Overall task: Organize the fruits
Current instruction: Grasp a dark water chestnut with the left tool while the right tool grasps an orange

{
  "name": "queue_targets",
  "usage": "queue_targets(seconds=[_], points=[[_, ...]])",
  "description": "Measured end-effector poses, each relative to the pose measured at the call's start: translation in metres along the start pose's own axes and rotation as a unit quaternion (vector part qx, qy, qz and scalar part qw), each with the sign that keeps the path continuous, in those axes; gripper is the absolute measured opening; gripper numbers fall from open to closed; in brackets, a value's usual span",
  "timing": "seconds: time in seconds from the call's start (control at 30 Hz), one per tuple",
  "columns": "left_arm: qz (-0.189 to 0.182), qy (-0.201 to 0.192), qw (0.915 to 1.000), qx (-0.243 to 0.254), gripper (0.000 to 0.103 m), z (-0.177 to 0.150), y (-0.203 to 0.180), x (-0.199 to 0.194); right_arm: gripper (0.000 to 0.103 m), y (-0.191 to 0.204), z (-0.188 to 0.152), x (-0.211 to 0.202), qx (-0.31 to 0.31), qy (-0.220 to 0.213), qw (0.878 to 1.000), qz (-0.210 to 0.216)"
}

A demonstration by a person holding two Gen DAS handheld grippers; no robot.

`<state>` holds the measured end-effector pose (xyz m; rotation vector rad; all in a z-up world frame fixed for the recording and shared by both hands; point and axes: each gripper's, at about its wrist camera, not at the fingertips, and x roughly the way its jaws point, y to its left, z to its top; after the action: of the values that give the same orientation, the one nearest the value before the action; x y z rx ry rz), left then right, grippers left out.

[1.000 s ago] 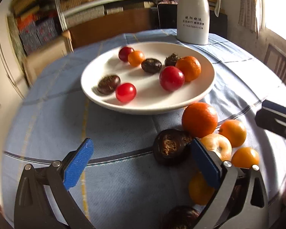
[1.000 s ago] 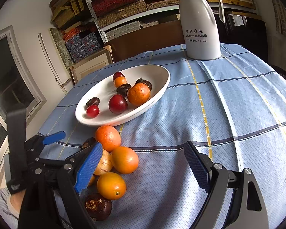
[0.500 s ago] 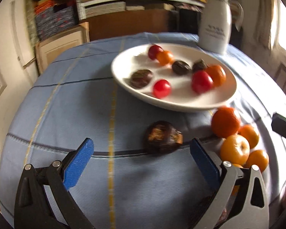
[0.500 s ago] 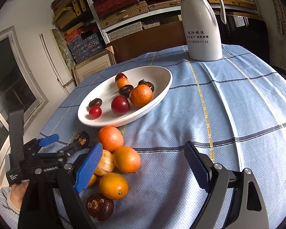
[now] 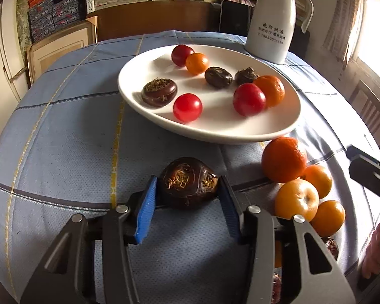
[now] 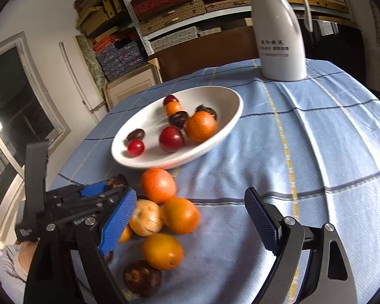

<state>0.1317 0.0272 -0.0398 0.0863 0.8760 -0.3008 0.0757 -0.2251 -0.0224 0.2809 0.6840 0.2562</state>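
Note:
My left gripper is shut on a dark brown water chestnut on the blue tablecloth, just in front of the white plate. The plate holds red tomatoes, oranges and several chestnuts. A pile of oranges lies to the right of the left gripper. In the right wrist view my right gripper is open and empty above the cloth, with the orange pile and a loose chestnut at its left finger. The left gripper shows at the left there.
A white thermos jug stands behind the plate; it also shows in the right wrist view. The round table's edge curves away on all sides. Shelves with boxes and a cabinet stand behind. A chair is at the right.
My left gripper has swung left, moved onto the chestnut and shut on it; it was open before. The right gripper has moved a little forward and stays open.

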Motion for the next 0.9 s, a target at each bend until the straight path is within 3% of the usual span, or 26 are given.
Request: queue_targets(seconds=[0.27, 0.4, 0.43, 0.57, 0.67, 0.9], points=[[-0.003, 0.0, 1.0, 0.0, 0.046, 0.0, -0.001, -0.001, 0.088, 0.024, 0.016, 0.038, -0.041, 0.05, 0.998, -0.009], [-0.003, 0.001, 1.0, 0.001, 0.046, 0.0, -0.001, -0.001, 0.087, 0.044, 0.01, 0.05, -0.099, 0.063, 0.992, -0.035], [-0.003, 0.001, 1.0, 0.001, 0.046, 0.0, -0.001, -0.001, 0.084, 0.05, 0.008, 0.056, -0.119, 0.07, 0.989, -0.044], [0.0, 0.001, 1.0, 0.002, 0.047, 0.0, -0.002, 0.0, 0.042, 0.056, 0.005, 0.062, -0.135, 0.08, 0.987, -0.029], [0.001, -0.002, 1.0, 0.003, 0.047, 0.0, -0.003, -0.001, 0.041, 0.058, 0.001, 0.056, -0.145, 0.07, 0.986, -0.033], [0.035, -0.057, 0.9975, 0.019, 0.046, -0.003, -0.011, -0.024, 0.04, 0.042, -0.002, 0.029, -0.1, 0.042, 0.994, -0.011]])
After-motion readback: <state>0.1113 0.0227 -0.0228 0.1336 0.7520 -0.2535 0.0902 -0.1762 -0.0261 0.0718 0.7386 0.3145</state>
